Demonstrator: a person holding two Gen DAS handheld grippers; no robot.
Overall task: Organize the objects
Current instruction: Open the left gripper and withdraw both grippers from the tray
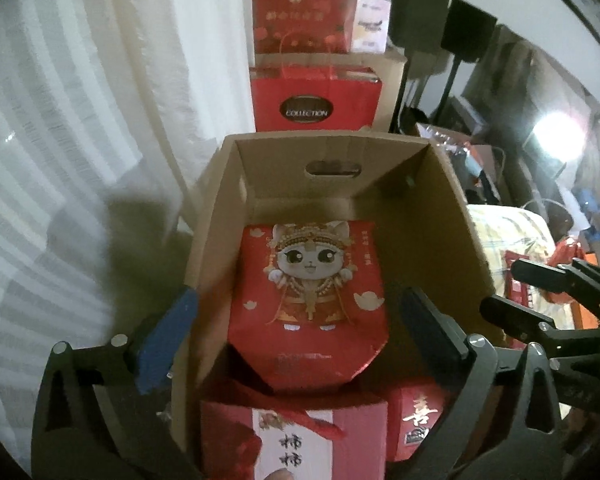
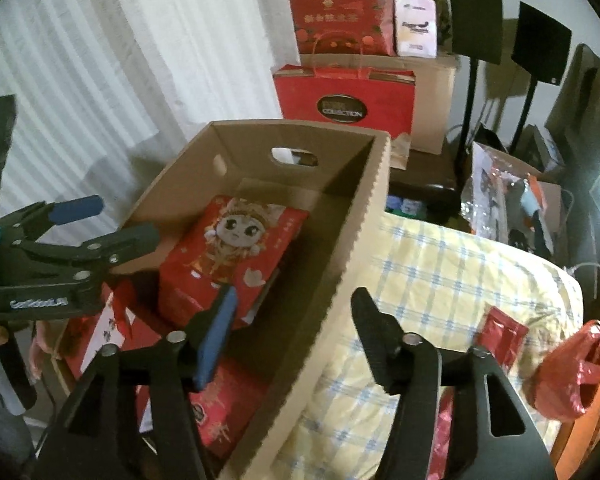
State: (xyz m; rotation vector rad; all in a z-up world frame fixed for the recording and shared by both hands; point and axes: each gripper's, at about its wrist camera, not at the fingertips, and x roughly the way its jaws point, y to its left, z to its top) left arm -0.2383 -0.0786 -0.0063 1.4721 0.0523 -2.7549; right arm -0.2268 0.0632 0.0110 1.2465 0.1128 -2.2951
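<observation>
An open cardboard box (image 1: 444, 216) (image 2: 340, 240) holds a red box with a cartoon cat (image 1: 312, 300) (image 2: 228, 256), a pink box with a white label (image 1: 292, 436) and a small red box with gold writing (image 1: 416, 420). My left gripper (image 1: 296, 336) is open; its fingers straddle the box's left wall, over the cat box. It also shows in the right wrist view (image 2: 112, 220). My right gripper (image 2: 292, 332) is open, straddling the box's right wall. Its fingers (image 1: 540, 280) show at the right in the left wrist view.
The box rests on a yellow plaid bedcover (image 2: 440, 280) with a red packet (image 2: 504, 336) and a red foil bag (image 2: 572, 376). Red gift bags (image 1: 316, 100) and cartons stand behind. White curtains (image 1: 80, 120) hang left. Black stands (image 2: 472, 80) and clutter fill the right.
</observation>
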